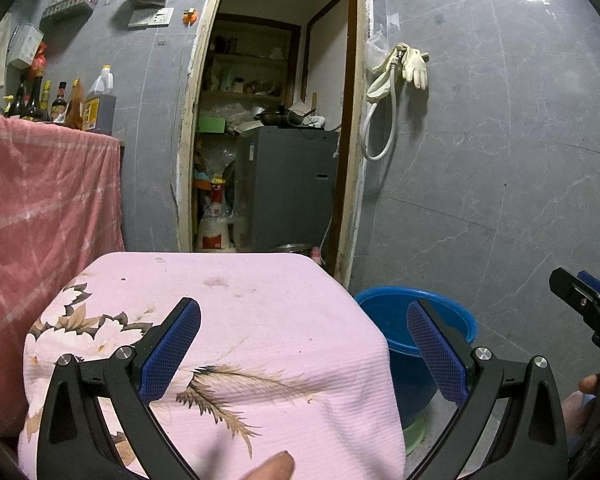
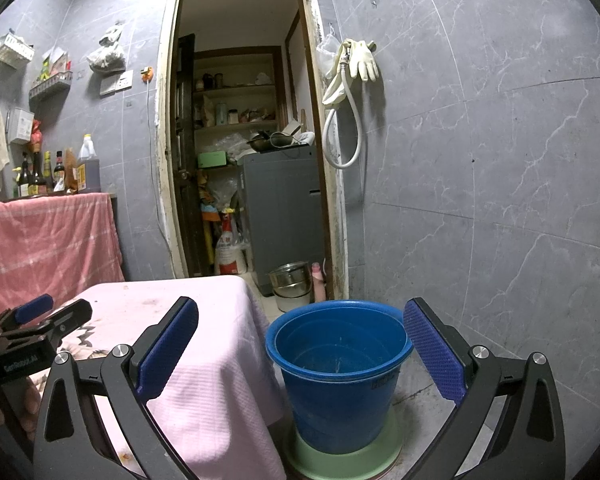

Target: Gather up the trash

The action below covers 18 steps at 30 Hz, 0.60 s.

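Open air above a bare cloth and an uncovered bucket

The pink cloth (image 1: 228,320) lies clear at 12 o'clock between the left gripper (image 1: 303,354)'s spread fingers; the blue bucket (image 2: 338,364) stands just beside its edge at 2 o'clock, mouth open, the grey wall (image 2: 500,200) behind.

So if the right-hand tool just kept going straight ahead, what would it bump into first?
Most likely the blue bucket, which sits on the floor between the open right tool's two fingers. Depth is hard to judge; aimed higher, it could pass over the rim toward the doorway.

Left gripper (image 1: 304,344) and right gripper (image 2: 300,344) both hover, jaws spread wide.
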Motion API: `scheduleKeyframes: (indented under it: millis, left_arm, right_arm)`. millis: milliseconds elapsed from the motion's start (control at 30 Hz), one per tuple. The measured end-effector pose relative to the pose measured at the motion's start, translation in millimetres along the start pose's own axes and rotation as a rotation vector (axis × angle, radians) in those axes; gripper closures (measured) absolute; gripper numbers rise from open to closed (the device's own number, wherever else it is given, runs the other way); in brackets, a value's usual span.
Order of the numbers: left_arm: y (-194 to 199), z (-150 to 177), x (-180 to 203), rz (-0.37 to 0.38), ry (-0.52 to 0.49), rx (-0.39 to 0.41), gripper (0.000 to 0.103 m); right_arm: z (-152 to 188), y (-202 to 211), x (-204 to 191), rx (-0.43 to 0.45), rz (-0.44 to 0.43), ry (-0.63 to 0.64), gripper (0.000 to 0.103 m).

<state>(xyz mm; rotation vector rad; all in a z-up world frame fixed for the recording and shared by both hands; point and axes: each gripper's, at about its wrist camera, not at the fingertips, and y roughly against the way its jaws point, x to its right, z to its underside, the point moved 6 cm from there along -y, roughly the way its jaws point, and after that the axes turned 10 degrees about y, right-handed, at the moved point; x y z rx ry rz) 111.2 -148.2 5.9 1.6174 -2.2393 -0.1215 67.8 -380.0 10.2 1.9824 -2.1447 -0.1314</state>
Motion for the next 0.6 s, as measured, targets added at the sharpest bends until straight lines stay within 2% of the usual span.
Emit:
scheduleKeyframes:
  millis: [600]
  left_arm:
    - [-4.4,0.5,-4.4,-0.021,0.014,-0.007,0.002]
  right_arm:
    - [0.0,1.2,-3.1,0.000,0.000,0.002,0.000]
